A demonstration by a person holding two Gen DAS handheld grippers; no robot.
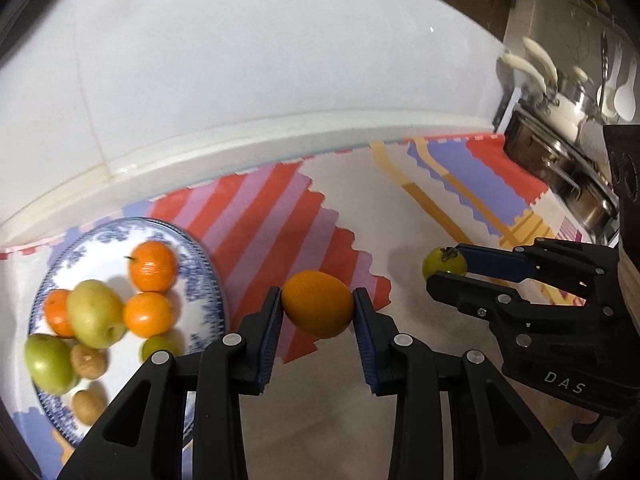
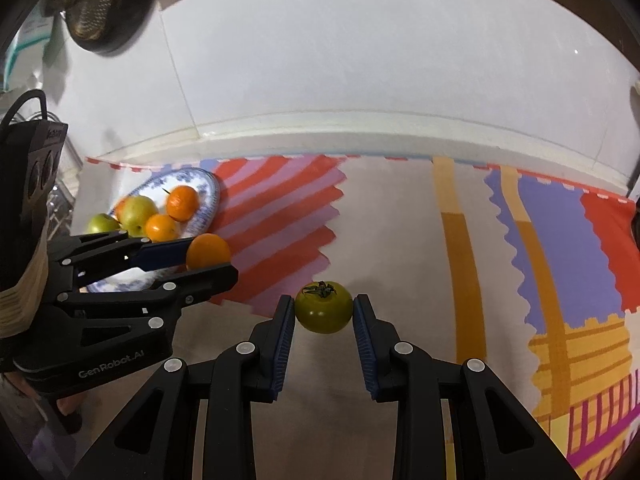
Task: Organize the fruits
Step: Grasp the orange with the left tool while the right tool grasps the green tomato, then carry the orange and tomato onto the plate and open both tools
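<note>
My left gripper [image 1: 318,308] is shut on an orange [image 1: 318,310], held just right of the blue-patterned plate [image 1: 200,264]. The plate holds several fruits: oranges [image 1: 152,266], a yellow-green pear [image 1: 95,312], green fruit [image 1: 48,362] and brown kiwis [image 1: 88,360]. My right gripper [image 2: 324,312] is shut on a green tomato [image 2: 324,306] with a dark stem, over the patterned mat. In the left wrist view the right gripper [image 1: 446,270] sits to the right with the tomato [image 1: 444,266]. In the right wrist view the left gripper [image 2: 210,258] holds the orange [image 2: 209,254] beside the plate [image 2: 210,196].
A colourful patterned mat [image 2: 400,240] covers the counter, with a white tiled wall [image 2: 360,60] behind it. Steel pots and utensils [image 1: 568,120] stand at the far right. A dark woven object [image 2: 100,4] hangs at the upper left.
</note>
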